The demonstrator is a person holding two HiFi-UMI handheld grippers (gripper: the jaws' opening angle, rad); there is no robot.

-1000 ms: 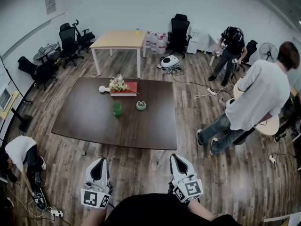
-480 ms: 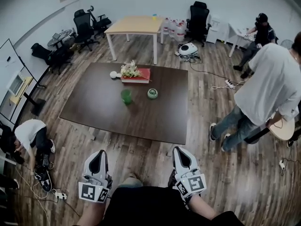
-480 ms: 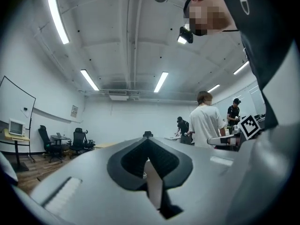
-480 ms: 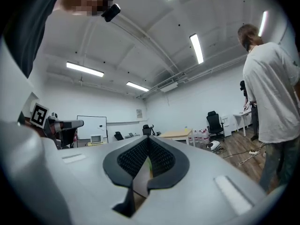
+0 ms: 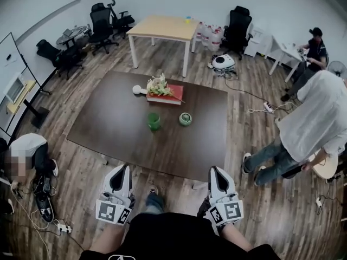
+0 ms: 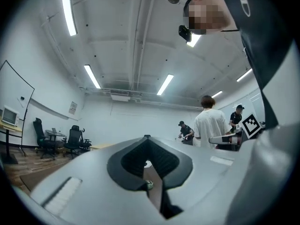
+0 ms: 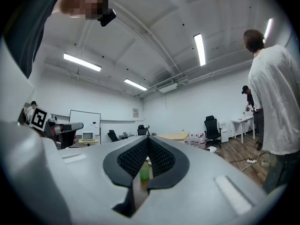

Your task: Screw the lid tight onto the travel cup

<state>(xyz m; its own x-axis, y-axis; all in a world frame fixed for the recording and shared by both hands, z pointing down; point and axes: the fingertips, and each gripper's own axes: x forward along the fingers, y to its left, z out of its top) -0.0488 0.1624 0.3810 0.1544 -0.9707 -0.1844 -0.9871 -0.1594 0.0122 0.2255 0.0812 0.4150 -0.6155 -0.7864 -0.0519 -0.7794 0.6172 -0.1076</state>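
Both claws are held low, close to the person's body, above the wooden floor [image 5: 162,186] and well apart from the dark counter [image 5: 114,129]. The left claw [image 5: 121,170] is closed, its two jaws meet at the tip and nothing is between them. The right claw [image 5: 216,170] is also closed and empty. In the right gripper view, the green cup shows far away through the narrow gap behind the closed tips.

The green travel cup [image 5: 154,121] stands upright near the middle of the counter. The lid [image 5: 185,118] lies on the counter just to the right of the cup, not touching it, so the cup is not yet covered. Behind them, near the far edge, a red book [image 5: 167,97] lies flat with some flowers [image 5: 158,84] on top of it, and a small white object [image 5: 137,89] is beside the book on the left.

A person in a white shirt [image 5: 320,118] stands on the floor to the right of the counter.
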